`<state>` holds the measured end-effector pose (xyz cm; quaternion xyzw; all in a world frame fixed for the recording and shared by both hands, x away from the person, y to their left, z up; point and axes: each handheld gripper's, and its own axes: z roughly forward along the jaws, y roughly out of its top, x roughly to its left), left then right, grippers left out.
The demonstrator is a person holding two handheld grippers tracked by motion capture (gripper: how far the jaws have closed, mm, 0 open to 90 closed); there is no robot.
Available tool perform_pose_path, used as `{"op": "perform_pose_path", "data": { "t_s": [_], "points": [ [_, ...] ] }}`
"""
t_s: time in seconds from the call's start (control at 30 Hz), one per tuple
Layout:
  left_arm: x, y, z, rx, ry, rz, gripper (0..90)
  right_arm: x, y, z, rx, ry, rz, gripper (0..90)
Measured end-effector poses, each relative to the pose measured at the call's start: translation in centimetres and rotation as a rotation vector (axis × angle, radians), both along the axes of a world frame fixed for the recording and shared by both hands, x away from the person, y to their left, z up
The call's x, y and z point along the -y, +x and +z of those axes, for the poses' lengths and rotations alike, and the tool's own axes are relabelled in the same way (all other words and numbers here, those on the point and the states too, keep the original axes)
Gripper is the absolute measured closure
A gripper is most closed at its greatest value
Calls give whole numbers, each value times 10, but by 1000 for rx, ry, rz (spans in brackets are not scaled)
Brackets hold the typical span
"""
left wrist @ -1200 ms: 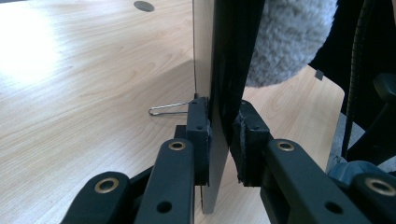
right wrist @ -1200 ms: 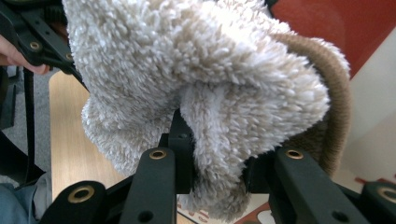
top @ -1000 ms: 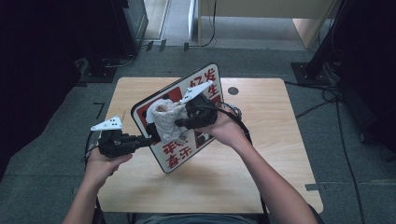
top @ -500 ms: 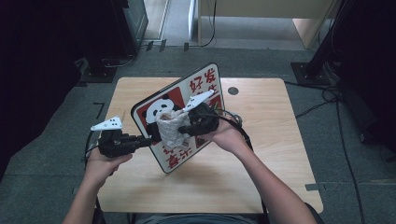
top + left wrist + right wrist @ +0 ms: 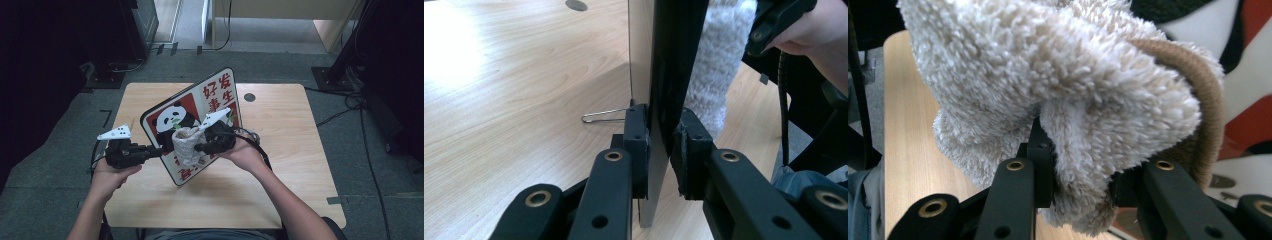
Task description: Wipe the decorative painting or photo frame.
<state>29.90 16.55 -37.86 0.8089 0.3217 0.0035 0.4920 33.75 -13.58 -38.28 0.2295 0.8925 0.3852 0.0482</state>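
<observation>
Pale wooden table [image 5: 280, 200] on grey floor [image 5: 60, 200]

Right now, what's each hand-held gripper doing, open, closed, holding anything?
Left hand-held gripper: closed on the edge of the panda sign board, holding it upright.
Right hand-held gripper: closed on the fluffy cloth, against the board's face.
</observation>
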Motion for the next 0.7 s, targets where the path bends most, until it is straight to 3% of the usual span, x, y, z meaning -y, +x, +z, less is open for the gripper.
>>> {"op": "perform_pose_path", "data": {
  "t_s": [0.27,0.43,0.7],
  "points": [
    [0,0,0,-2,0,-1,789,1,-5,-16,-6,-34,-5,693],
    [0,0,0,-3,0,-2,788,3,-8,-25,7,-24,-10,693],
    [0,0,0,-7,0,-3,788,5,-12,-42,-26,-27,-21,693]
  ]
}}
